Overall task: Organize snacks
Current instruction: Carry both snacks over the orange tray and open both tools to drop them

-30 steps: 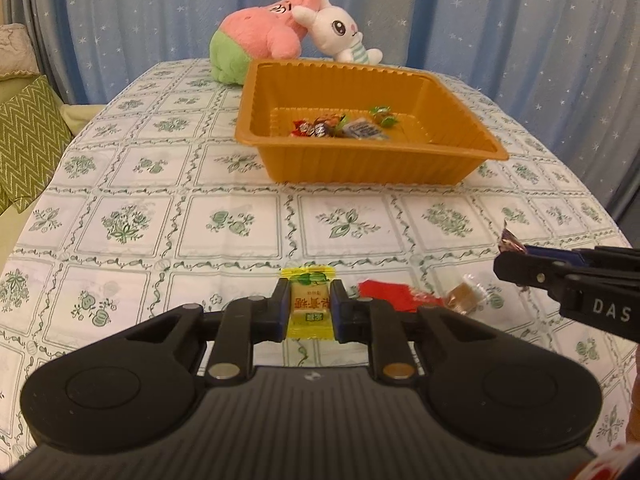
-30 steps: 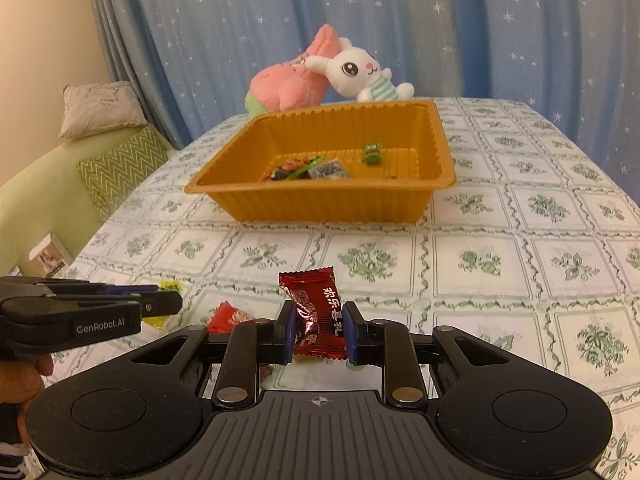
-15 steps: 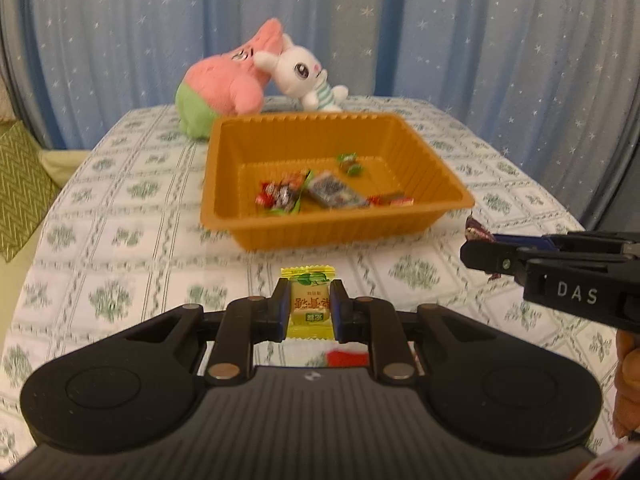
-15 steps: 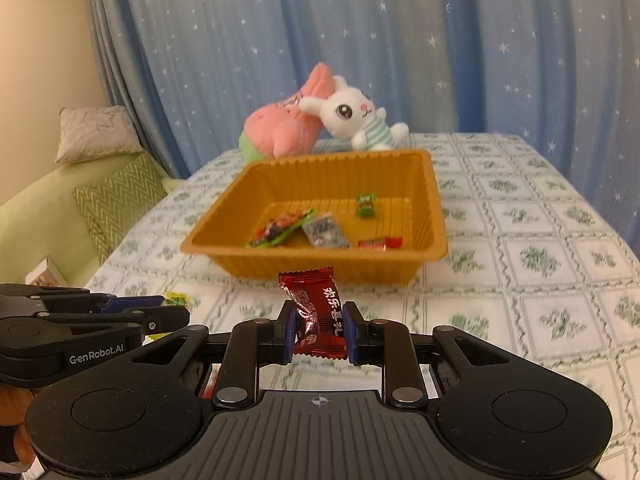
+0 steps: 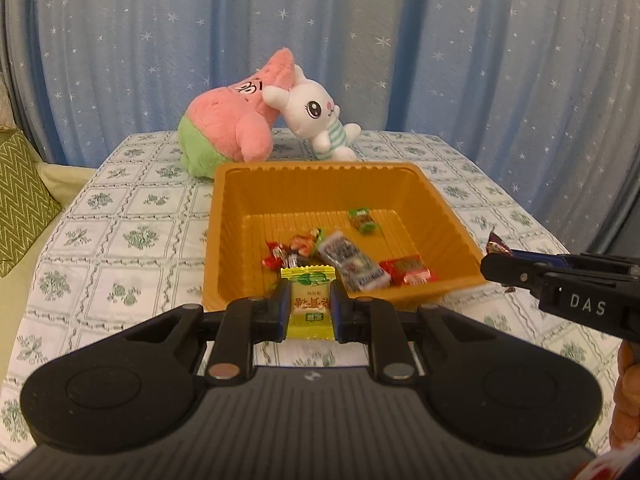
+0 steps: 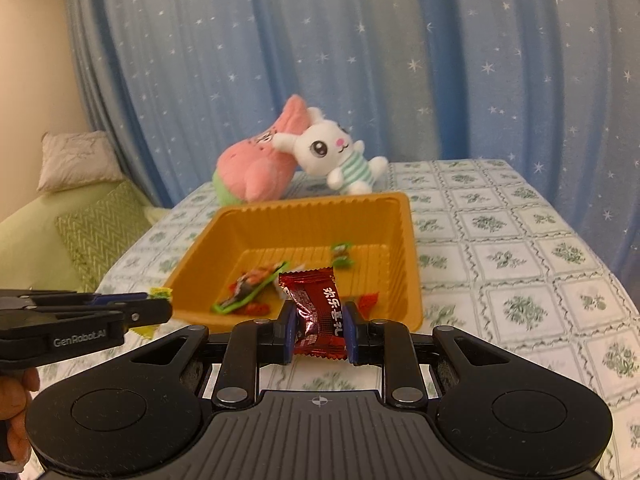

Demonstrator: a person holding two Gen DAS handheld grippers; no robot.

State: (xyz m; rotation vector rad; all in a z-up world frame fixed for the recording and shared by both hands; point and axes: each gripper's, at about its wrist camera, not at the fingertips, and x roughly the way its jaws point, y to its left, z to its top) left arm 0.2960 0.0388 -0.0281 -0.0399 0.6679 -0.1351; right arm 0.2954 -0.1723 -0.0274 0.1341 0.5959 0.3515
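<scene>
My left gripper [image 5: 310, 306] is shut on a yellow-green snack packet [image 5: 309, 304], held above the table just short of the near wall of the orange tray [image 5: 228, 240]. My right gripper [image 6: 318, 330] is shut on a dark red snack packet [image 6: 316, 312], also raised in front of the tray [image 6: 408, 240]. Several wrapped snacks [image 5: 348, 258] lie in the tray. The right gripper shows at the right of the left wrist view [image 5: 496, 266]. The left gripper shows at the left of the right wrist view [image 6: 154, 308].
A pink plush [image 5: 232, 120] and a white bunny plush [image 5: 320, 120] lie behind the tray on the patterned tablecloth [image 5: 120, 240]. A green sofa with cushions [image 6: 96, 236] is to the left. A blue star curtain [image 5: 440, 48] hangs behind the table.
Both grippers have risen and moved forward toward the tray, each still holding its packet. The loose snacks on the table have dropped out of view.
</scene>
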